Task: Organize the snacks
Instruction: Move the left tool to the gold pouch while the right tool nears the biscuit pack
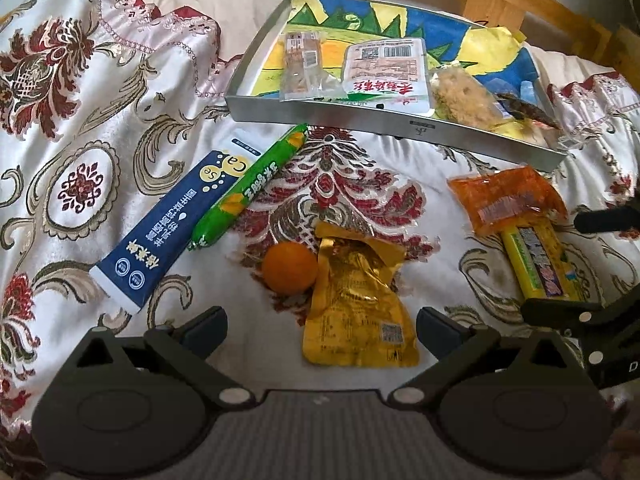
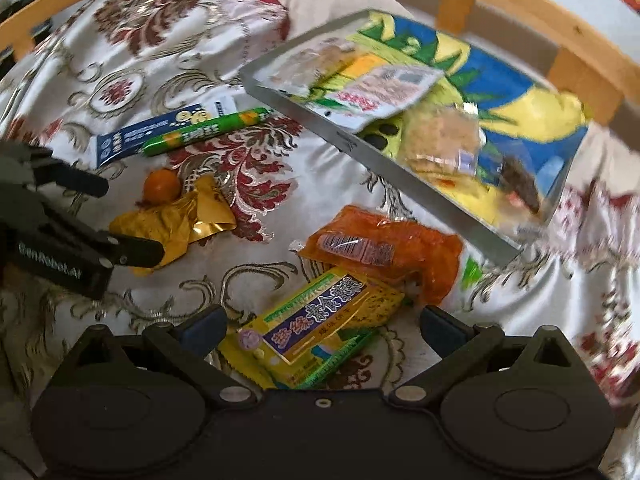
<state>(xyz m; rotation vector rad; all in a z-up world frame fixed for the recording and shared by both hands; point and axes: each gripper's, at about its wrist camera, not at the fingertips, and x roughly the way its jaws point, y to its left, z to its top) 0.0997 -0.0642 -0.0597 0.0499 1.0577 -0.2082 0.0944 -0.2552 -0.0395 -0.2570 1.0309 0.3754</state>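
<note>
Loose snacks lie on a patterned cloth. My left gripper (image 1: 320, 326) is open, its fingers on either side of a gold foil packet (image 1: 356, 308) that lies flat. Against that packet's left side sits a small orange fruit (image 1: 290, 266). Further left are a blue tube (image 1: 168, 232) and a green sausage stick (image 1: 248, 188). My right gripper (image 2: 322, 326) is open over a yellow packet (image 2: 316, 328), which partly lies under an orange packet (image 2: 384, 248). The left gripper (image 2: 132, 220) also shows at the left edge of the right wrist view.
A metal tray (image 1: 396, 120) with a colourful drawing as its liner stands at the back and holds several packets. A wooden slatted frame (image 1: 492, 4) runs behind it. The cloth bunches into folds at the back left (image 1: 120, 40).
</note>
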